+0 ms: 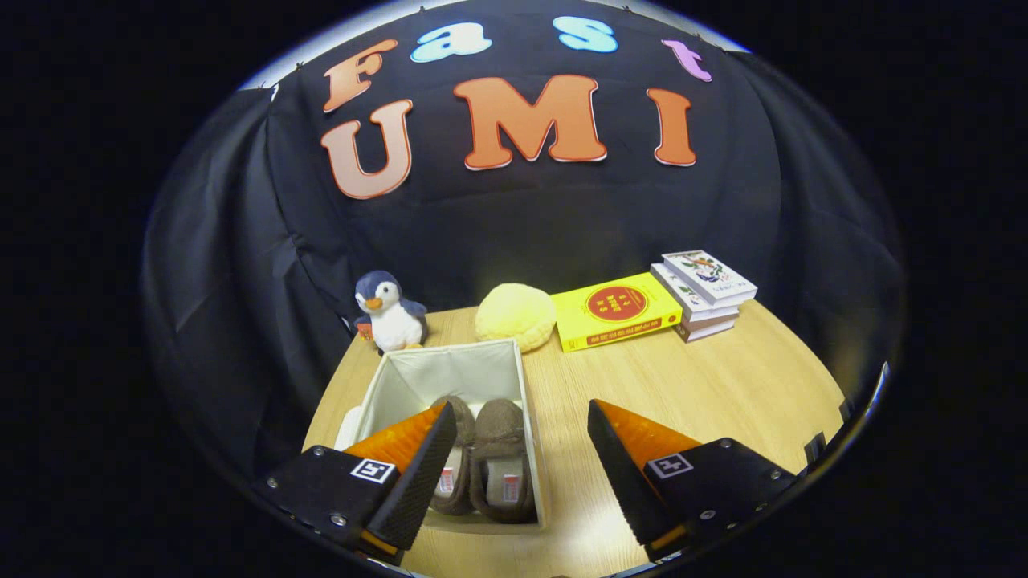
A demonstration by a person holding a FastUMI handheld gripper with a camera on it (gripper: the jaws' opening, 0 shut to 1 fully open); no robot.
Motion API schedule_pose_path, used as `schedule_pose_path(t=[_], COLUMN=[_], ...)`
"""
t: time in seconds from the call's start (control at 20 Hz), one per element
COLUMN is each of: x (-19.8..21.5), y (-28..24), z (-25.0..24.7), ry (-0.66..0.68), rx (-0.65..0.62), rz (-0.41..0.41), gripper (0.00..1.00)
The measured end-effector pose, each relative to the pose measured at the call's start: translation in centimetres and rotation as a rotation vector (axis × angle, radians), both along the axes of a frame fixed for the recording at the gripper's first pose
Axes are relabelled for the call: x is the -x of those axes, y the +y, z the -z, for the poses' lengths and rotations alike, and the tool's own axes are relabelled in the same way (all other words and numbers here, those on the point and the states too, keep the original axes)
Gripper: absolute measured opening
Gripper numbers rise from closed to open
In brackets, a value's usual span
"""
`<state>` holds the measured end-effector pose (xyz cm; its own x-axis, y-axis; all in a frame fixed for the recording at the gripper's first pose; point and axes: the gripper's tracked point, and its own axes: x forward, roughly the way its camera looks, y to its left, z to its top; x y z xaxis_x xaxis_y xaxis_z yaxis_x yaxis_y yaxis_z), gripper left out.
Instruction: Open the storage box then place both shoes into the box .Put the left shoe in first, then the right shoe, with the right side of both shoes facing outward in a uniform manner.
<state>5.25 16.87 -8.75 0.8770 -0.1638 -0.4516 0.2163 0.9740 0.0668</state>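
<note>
Brown and fuzzy, 2 shoes already lie side by side in the open storage box, toes toward its far wall: the left shoe half hidden behind the left finger, the right shoe just beside it. We judge the placing done, or nearly so, and the step in hand to be a clean withdrawal and a check of how the shoes face.

Going left to right across the frame: a plush penguin stands at the upper left of the worktop, just behind the box; a yellow plush ball sits at centre; a yellow book lies next to it; a stack of 3 or so books closes the row at the right.

The gripper is spread wide and empty, its fingers well apart, the left one over the box's near left corner, the right one over bare wood.

To do this well, we should lift straight up and back so the left finger does not catch the box's soft rim or drag a shoe. Whether both right sides face outward we cannot tell from here; a look from above would settle it.
</note>
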Motion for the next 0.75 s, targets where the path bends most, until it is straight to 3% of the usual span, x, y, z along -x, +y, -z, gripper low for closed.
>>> schedule_pose_path(t=[0.5,0.75], x=[4.4,7.0], y=[0.6,0.2], z=[-12.4,-14.9], ry=[-0.241,-0.317], rx=[0.147,0.159], rz=[-0.043,-0.032], gripper=[0.98,0.98])
